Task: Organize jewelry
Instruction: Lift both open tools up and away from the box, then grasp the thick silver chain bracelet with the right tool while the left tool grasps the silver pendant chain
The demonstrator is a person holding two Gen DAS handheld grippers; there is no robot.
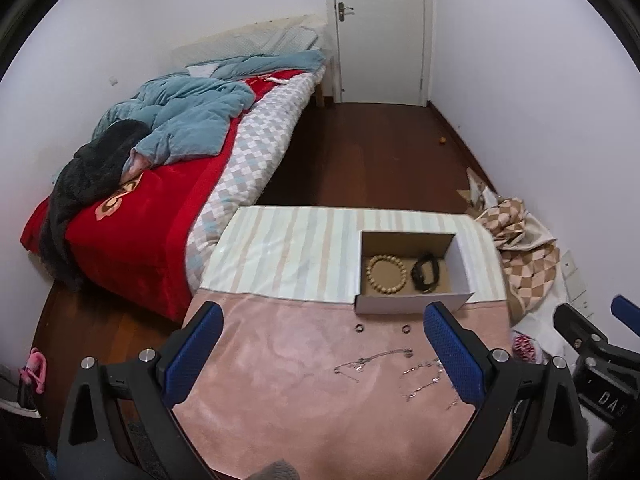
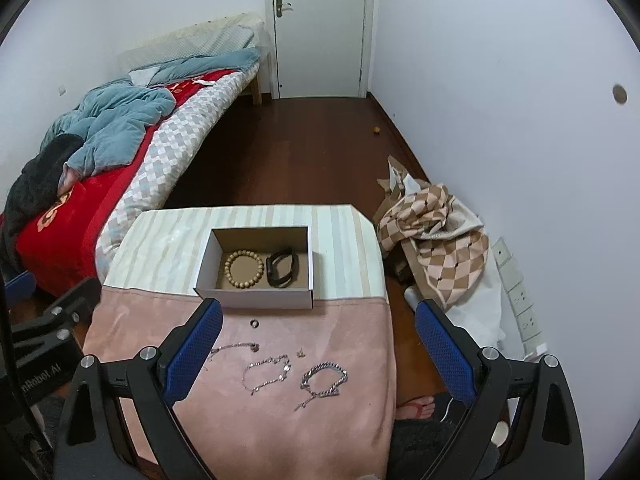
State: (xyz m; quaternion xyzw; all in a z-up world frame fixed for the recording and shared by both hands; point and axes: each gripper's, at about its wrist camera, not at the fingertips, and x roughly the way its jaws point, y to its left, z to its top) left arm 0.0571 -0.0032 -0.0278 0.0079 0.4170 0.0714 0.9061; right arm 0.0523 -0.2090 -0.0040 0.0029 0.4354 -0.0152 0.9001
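Far left lies the bed with its red blanket, rumpled blue quilt and checked mattress cover. Beside it stands the surface, draped in pink plush cloth at the near end and pale striped cloth at the far end.

The left tongs hang above the pink cloth with their blue-padded fingers spread wide, grasping nothing. Between them, near the box front, two small dark metal rings lie apart from each other, and closer in a thin silver chain necklace trails across the cloth.

The open white cardboard box sits across the seam of the two cloths. Inside it, a tan wooden bead bracelet lies to the left and a black band bracelet to the right, close together.

The right tongs are likewise released and empty. On the pink cloth in the gap between their fingers lie a slim silver charm bracelet, a tiny stud and a heavier silver link bracelet, side by side and not touching.

Right of the surface, a heap of tan-and-cream checked fabric rests on the dark wooden floor against the white wall.
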